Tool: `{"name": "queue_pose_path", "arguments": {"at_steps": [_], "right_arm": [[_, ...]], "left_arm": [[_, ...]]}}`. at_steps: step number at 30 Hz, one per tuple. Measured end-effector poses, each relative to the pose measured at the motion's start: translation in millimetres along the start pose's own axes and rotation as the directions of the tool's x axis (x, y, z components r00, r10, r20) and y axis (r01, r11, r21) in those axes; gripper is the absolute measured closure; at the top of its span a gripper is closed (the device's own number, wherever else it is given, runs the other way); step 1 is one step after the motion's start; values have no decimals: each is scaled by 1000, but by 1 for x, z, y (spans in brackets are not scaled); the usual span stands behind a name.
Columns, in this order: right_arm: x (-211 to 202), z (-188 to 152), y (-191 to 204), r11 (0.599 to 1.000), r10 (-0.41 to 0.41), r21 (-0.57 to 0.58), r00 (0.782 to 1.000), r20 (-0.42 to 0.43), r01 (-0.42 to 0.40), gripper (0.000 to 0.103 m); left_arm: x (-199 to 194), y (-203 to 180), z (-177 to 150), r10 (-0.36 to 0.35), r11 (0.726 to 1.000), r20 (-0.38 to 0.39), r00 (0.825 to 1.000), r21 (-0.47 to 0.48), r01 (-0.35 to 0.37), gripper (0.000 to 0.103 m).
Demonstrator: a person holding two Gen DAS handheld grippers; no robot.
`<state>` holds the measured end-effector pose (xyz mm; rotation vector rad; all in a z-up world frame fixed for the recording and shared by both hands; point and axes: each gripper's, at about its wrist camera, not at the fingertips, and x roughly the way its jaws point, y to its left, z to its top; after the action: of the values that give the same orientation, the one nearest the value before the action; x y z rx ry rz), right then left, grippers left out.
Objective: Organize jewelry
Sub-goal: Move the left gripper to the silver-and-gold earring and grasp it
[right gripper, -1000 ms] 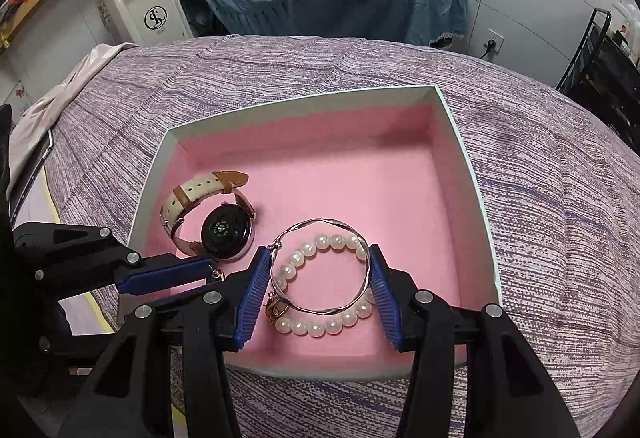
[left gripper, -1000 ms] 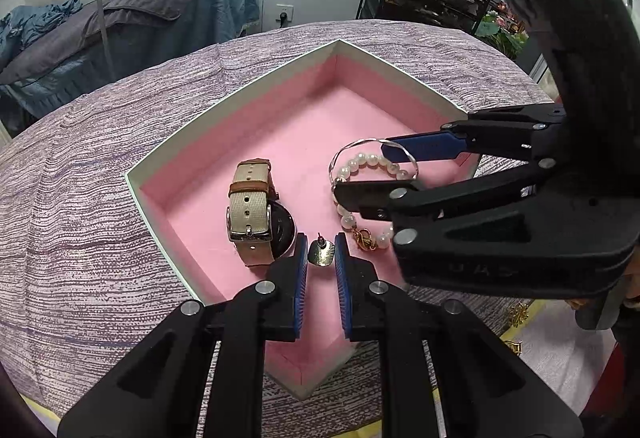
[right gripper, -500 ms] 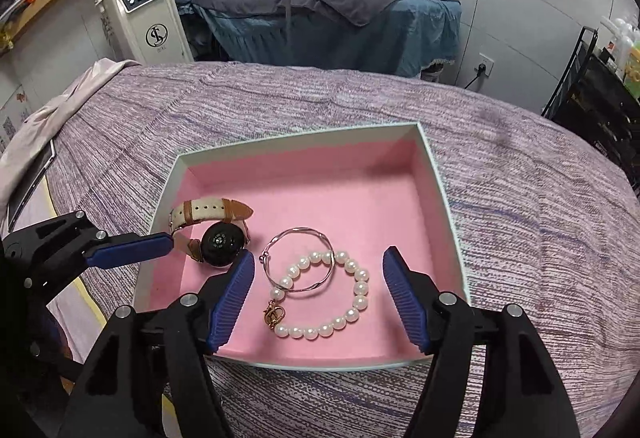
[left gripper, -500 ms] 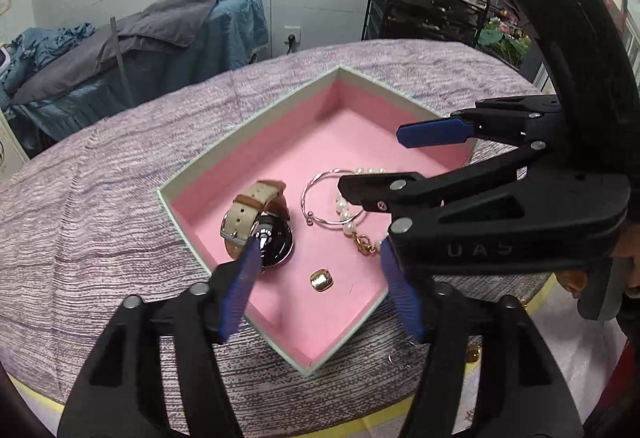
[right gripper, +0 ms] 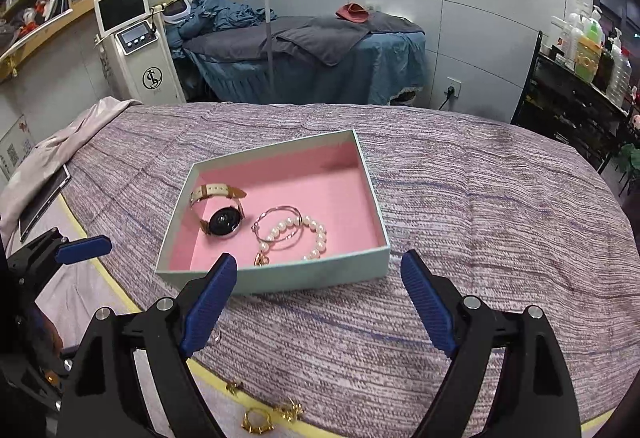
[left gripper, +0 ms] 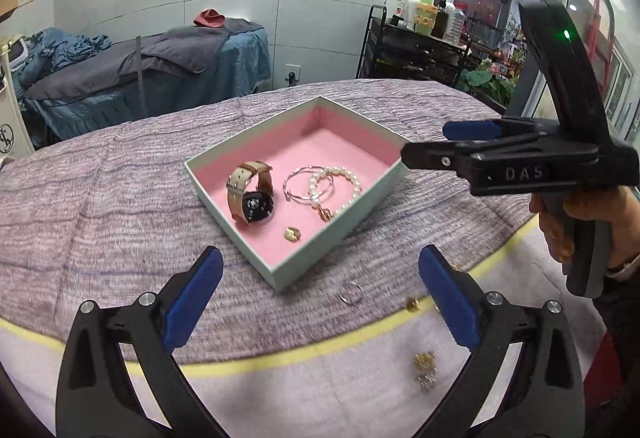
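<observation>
Pink-lined box [left gripper: 240, 236] on the purple knit cover [left gripper: 100, 206] — both my grippers empty, jaws spread wide, held above the near edge.

Largest to smallest inside the box: watch [left gripper: 252, 194] with tan strap and black face, pearl bracelet [left gripper: 340, 186] overlapping a thin silver bangle [left gripper: 306, 184], one gold earring [left gripper: 292, 234] alone by the near corner. Loose outside: a silver ring [left gripper: 349, 294] on the cover just before the box, small gold pieces [right gripper: 256, 420] along the yellow edge strip. My judgement: ring next. Left gripper [left gripper: 320, 296] hangs almost over it; I should descend straight, pinch it across the band, press little into the soft cloth. Right gripper [right gripper: 318, 306] hangs before the box's near wall.
</observation>
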<state>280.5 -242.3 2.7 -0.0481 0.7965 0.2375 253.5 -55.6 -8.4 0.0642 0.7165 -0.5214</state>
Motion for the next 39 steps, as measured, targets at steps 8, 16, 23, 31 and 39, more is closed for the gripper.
{"name": "queue_pose_path", "arguments": {"at_steps": [8, 16, 23, 31, 39], "right_arm": [[-25, -46, 5, 1000, 7, -20, 1000, -12, -7, 21], [-36, -84, 14, 999, 1, -43, 1000, -29, -2, 21], [-43, -110, 23, 997, 2, -83, 999, -39, -6, 21], [-43, -129, 36, 991, -13, -136, 998, -55, 5, 21], [-41, -132, 36, 993, -4, -119, 998, -66, -4, 23]], "left_arm": [[-17, -12, -34, 12, 1000, -14, 1000, 0, -12, 6], [-24, -23, -63, 23, 1000, -38, 999, -8, -23, 6], [-26, -30, -84, 49, 999, -51, 997, -5, -50, 6], [-25, -44, -93, 1, 1000, -53, 999, 6, -1, 16], [-5, -66, -93, -30, 996, -96, 995, 77, 37, 60]]}}
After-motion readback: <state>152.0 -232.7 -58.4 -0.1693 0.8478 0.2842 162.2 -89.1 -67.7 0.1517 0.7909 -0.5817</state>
